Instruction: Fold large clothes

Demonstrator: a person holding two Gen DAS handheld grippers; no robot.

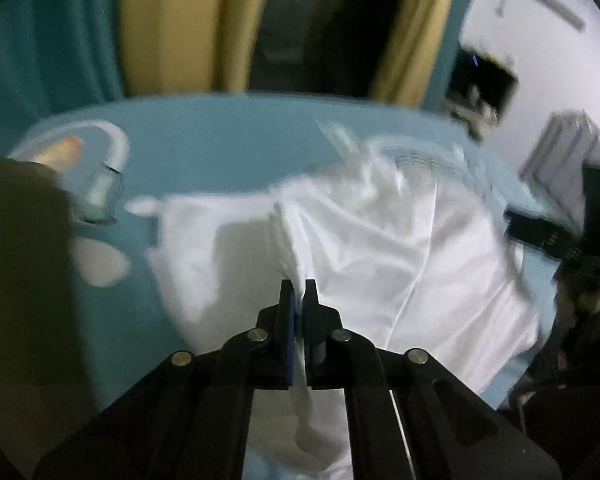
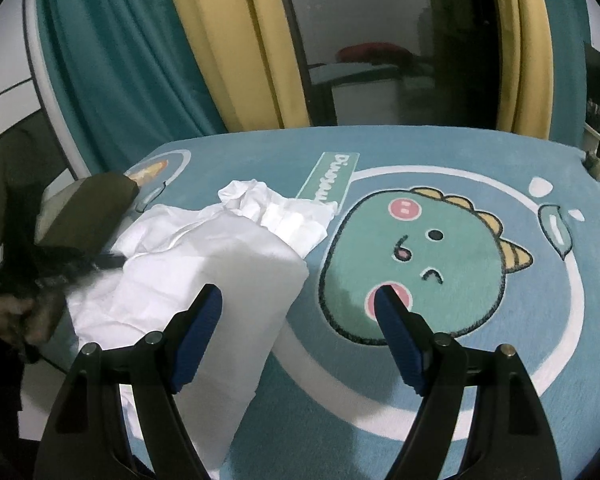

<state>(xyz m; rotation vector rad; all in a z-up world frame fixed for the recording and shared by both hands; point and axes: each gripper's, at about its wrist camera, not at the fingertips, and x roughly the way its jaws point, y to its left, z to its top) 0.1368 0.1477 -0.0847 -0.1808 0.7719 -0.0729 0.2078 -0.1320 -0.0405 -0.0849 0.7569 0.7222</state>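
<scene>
A large white garment (image 1: 380, 248) lies crumpled on a blue dinosaur rug (image 1: 204, 144). My left gripper (image 1: 299, 286) is shut on a fold of the white fabric and holds it lifted; the view is blurred. In the right wrist view the garment (image 2: 220, 264) lies partly folded at the left of the rug (image 2: 480, 380). My right gripper (image 2: 300, 296) is open and empty, its left finger over the garment's near edge, its right finger over the dinosaur's face. The left gripper and the hand holding it (image 2: 56, 280) show at the far left, against the cloth.
Teal and yellow curtains (image 2: 204, 52) hang behind the rug around a dark window. An olive sleeve (image 2: 84, 216) crosses the garment's left side. Dark equipment (image 1: 592, 240) stands at the right in the left wrist view.
</scene>
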